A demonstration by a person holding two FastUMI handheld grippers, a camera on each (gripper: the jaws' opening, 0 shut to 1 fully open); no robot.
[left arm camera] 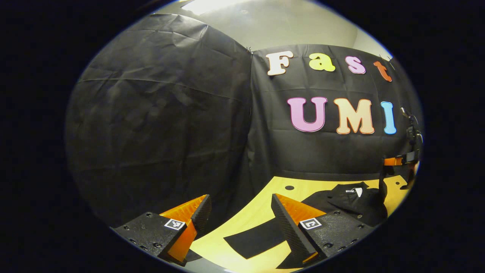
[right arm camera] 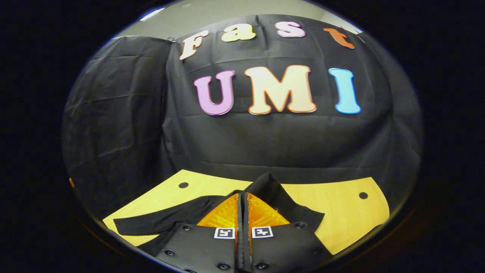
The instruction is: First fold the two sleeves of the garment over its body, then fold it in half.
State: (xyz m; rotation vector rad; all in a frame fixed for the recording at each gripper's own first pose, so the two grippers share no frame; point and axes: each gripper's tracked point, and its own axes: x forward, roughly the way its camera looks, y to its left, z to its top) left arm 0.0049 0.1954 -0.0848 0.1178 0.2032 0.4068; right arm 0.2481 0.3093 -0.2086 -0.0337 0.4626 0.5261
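The left claw [left arm camera: 238,222] hangs above the near-left part of the counter [left arm camera: 261,212], its fingers spread wide with nothing between them. Below and beyond it, the black garment [left arm camera: 352,204] lies on the counter, one sleeve [left arm camera: 254,239] stretched flat toward the left. Farther right in the left gripper view, the other gripper stands over the garment's far side.

In the right gripper view, the right claw [right arm camera: 242,206] is pressed together. A peak of black cloth rises just past its tips, so it appears to be pinching the right sleeve [right arm camera: 271,189] or a fold of it; the contact itself is hidden. The left sleeve [right arm camera: 159,223] lies flat on the counter [right arm camera: 341,204].

Judged step: folding the raised right sleeve over the body.

Procedure:
1. Keep the pinch firm; a slack grip drops the cloth.
2. Carry the sleeve low across the body, not high, to avoid dragging the whole garment.
3. Lay it flat before releasing.
4. Then bring the left claw down onto the outstretched sleeve end.
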